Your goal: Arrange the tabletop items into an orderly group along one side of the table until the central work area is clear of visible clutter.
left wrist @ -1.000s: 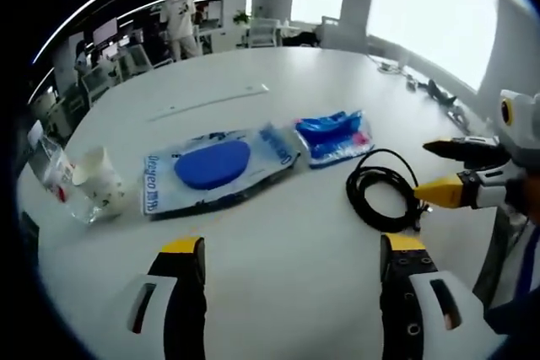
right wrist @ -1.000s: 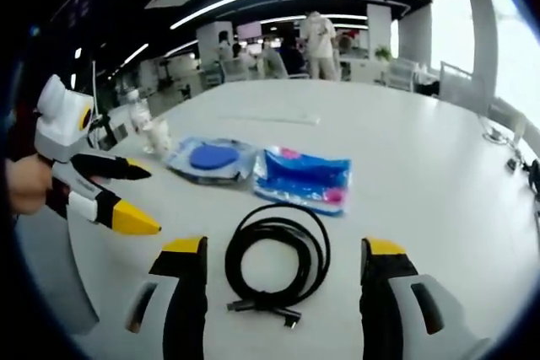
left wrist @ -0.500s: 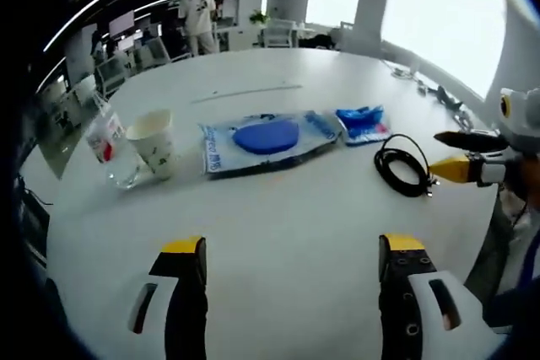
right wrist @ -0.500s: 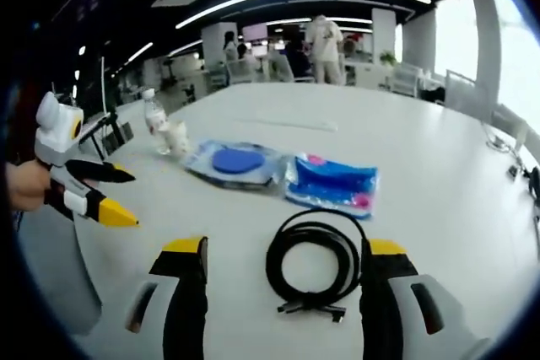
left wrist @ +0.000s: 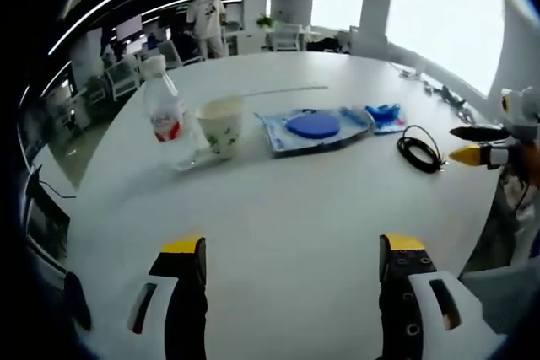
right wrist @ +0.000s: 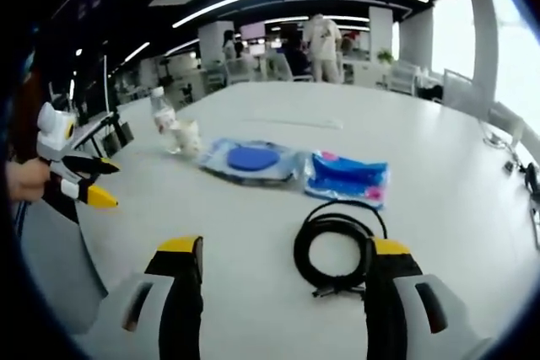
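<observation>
- Looking along the left gripper [left wrist: 287, 250], whose yellow-tipped black jaws stand apart and empty at the bottom of the frame, the left gripper view takes in a large round white table [left wrist: 278, 208].
- Across the upper middle of this view runs a loose row: a clear plastic water bottle with a red label [left wrist: 167, 120], a white paper cup [left wrist: 221, 126] just beside it, a flat clear packet holding a blue disc [left wrist: 314, 126], a smaller crumpled blue packet [left wrist: 385, 116], and a coiled black cable [left wrist: 421, 149].
- At the right edge the right gripper [left wrist: 472, 144] comes in, jaws parted, near the cable.
- Risk, as I judge it: the bottle and cup stand upright and close together, so a careless nudge could tip either one.
- In the right gripper view, the right gripper's [right wrist: 285, 252] own jaws stand apart at the bottom; the cable [right wrist: 339, 244] lies just ahead, right of centre.
- A loose coil could unwind or slip if only one strand is pinched.
- Behind, upper centre, an open office with ceiling light strips; a person [right wrist: 321, 38] stands far off.
</observation>
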